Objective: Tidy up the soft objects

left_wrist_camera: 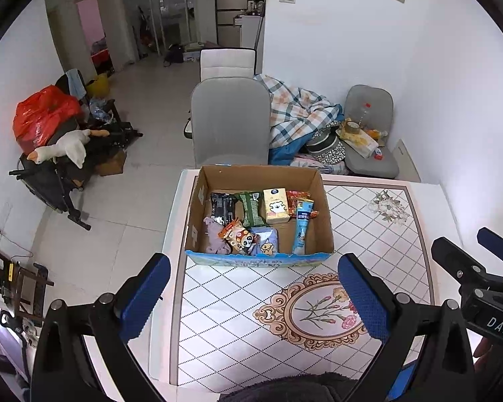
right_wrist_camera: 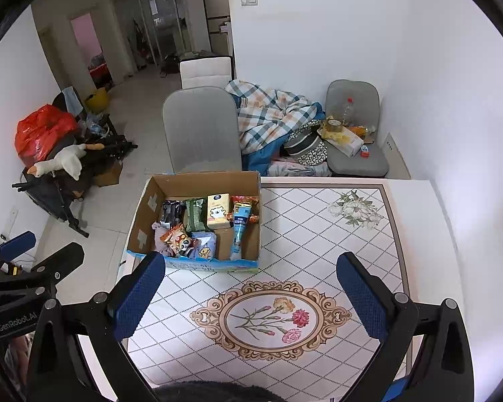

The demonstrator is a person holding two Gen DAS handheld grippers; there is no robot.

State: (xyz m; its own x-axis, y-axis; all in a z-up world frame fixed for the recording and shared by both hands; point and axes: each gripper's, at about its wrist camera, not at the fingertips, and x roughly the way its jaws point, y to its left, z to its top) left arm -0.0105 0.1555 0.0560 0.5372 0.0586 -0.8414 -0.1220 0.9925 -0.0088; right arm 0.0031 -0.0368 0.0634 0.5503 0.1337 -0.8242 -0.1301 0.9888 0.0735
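A cardboard box [left_wrist_camera: 198, 207] [right_wrist_camera: 141, 221] stands on the far left part of the patterned table [left_wrist_camera: 379, 234] [right_wrist_camera: 318, 227]. Inside lie several soft packets: a yellow tissue pack [left_wrist_camera: 275, 206] [right_wrist_camera: 218, 215], a green pack [left_wrist_camera: 250, 208], a black pack [left_wrist_camera: 222, 205], a blue tube-shaped pack [left_wrist_camera: 301, 224] [right_wrist_camera: 239, 231], an orange panda snack bag [left_wrist_camera: 239, 236] [right_wrist_camera: 179, 238] and a mauve cloth [left_wrist_camera: 215, 236]. My left gripper [left_wrist_camera: 253, 288] hovers open in front of the box, empty. My right gripper [right_wrist_camera: 251, 284] is open too, over the flower medallion [right_wrist_camera: 271, 318].
A grey chair [left_wrist_camera: 229, 124] stands behind the box, with a plaid quilt [left_wrist_camera: 295, 107] and a second chair [left_wrist_camera: 369, 127] holding clutter to its right. On the floor at left are a red bag [left_wrist_camera: 43, 114] and a plush goose [left_wrist_camera: 67, 149]. The wall bounds the table's right side.
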